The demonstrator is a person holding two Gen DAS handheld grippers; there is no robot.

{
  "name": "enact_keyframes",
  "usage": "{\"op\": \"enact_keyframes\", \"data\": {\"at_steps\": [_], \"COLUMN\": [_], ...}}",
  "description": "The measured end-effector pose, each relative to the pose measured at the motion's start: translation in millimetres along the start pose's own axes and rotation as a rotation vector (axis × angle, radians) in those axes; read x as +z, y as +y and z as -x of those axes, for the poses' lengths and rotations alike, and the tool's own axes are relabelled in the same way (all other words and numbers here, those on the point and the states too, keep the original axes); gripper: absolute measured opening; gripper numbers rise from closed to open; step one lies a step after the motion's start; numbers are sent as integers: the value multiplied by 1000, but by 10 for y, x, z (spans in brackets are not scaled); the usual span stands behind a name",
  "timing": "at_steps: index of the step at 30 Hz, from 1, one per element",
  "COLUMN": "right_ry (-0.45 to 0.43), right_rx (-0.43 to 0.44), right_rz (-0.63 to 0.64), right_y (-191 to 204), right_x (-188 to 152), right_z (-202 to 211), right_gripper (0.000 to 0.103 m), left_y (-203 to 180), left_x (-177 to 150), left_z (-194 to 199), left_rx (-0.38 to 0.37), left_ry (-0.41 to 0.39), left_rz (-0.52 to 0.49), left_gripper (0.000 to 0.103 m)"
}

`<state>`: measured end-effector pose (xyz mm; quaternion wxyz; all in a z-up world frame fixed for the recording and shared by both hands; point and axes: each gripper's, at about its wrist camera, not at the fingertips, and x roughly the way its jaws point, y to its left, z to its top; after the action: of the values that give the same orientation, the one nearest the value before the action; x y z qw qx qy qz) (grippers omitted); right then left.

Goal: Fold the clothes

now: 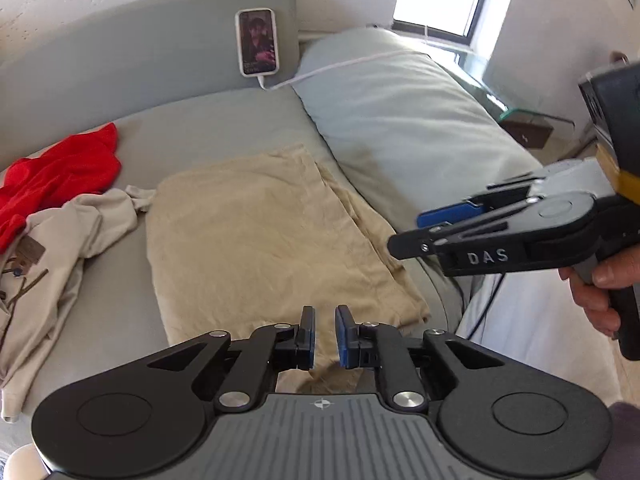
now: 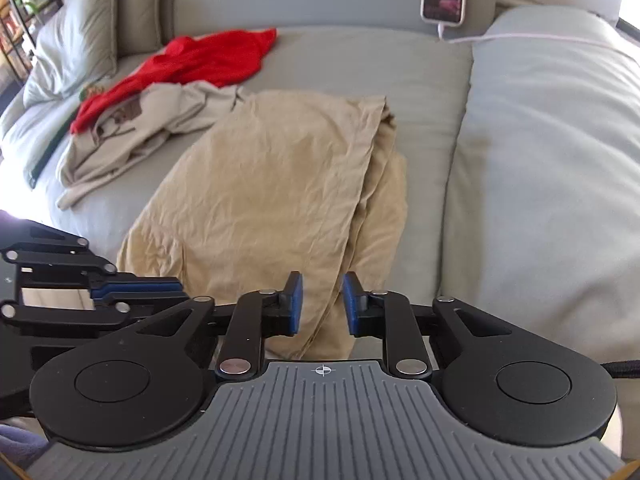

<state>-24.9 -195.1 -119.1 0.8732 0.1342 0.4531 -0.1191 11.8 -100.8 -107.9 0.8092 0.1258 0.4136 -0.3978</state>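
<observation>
A tan garment (image 1: 260,240) lies partly folded and flat on the grey bed; it also shows in the right wrist view (image 2: 280,184). My left gripper (image 1: 325,334) is open with a small gap and empty, above the garment's near edge. My right gripper (image 2: 322,304) is open and empty, above the garment's near right corner. In the left wrist view the right gripper (image 1: 416,236) hangs over the garment's right side. The left gripper (image 2: 160,288) appears at the left of the right wrist view.
A crumpled beige shirt (image 1: 60,248) and a red garment (image 1: 60,176) lie to the left. A grey pillow (image 1: 400,112) lies on the right. A phone (image 1: 257,42) on a white cable (image 1: 340,66) leans on the headboard (image 1: 140,48).
</observation>
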Motion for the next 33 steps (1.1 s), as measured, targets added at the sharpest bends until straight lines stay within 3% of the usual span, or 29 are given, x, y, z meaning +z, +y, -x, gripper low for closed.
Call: {"op": "enact_keyframes", "data": {"at_steps": [2,7,9,11,14,20,25,29,30,32,33], "right_ry": [-37,-58,-66,-78,-104,-141,-123,-67,-65,-62,-67], "right_rx": [-23,-74,-75,-78,-77,6,101,-63,-79,-67,-94], "right_rz": [6,2,-21,-42,-56,-59,100,245,204,70,15], "right_y": [-48,-175,-216,-244,-248,-207,173,258,138,-139,-247], "right_x": [101,361,439,523,664,980,1127,1097,1116,1183,1212], "right_z": [102,64,-20,-126,-295,-703,-1145,-1559,-1592,-1564,-1513], "right_gripper": [45,45,45,45,45,45,42,40,35,1,0], "left_y": [169,589,626,603,459,465,429,450,444,421,415], "left_x": [137,339,307,242,165,179,175,174,173,161,157], "left_z": [13,-420,-656,-872,-934,-985,-1002,-1011,-1009,-1007,-1006], "left_rx": [14,71,66,54,68,36,39,28,29,37,40], "left_ry": [-30,-10,42,85,62,68,70,72,72,71,69], "left_rz": [62,146,128,86,8,25,5,18,16,2,-3], "left_gripper": [16,13,2,1,0,0,0,0,0,0,0]}}
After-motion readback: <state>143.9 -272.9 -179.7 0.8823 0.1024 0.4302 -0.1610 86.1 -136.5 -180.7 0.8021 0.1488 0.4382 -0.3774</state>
